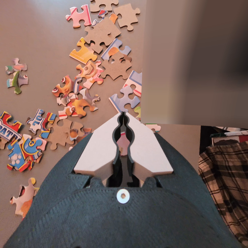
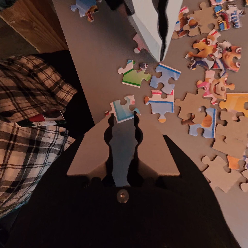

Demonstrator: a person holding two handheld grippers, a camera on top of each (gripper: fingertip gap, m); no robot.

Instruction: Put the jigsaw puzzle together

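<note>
Loose cardboard jigsaw pieces [image 1: 94, 64] lie scattered over the flat grey bench [image 1: 33, 33], none visibly joined into a finished picture; some lie printed side up, others show plain brown backing.

Landmark: the light-blue piece with a white-and-blue border [image 2: 165, 78]. Just left of it lies a green-and-white piece [image 2: 134, 77]. Directly below it, touching, lies a pale-blue piece with red and white stripes [image 2: 161, 104]. Further below and to the left lies a turquoise-and-white piece [image 2: 124, 108]. To the right of the landmark sit cartoon-dog pieces [image 2: 214, 56].

Left claw [image 1: 123, 114]: white fingers drawn together at the tips, nothing visibly gripped. Its tips hover just above the landmark piece's upper-left corner. A pink piece [image 1: 122, 145] shows on the bench beneath the fingers.

Right claw [image 2: 123, 115]: fingers set well apart, gripping nothing, tips flanking the lower edge of the turquoise-and-white piece; contact cannot be confirmed.

Plaid cloth [image 2: 30, 94] lies off the bench edge, far left of the landmark.
</note>
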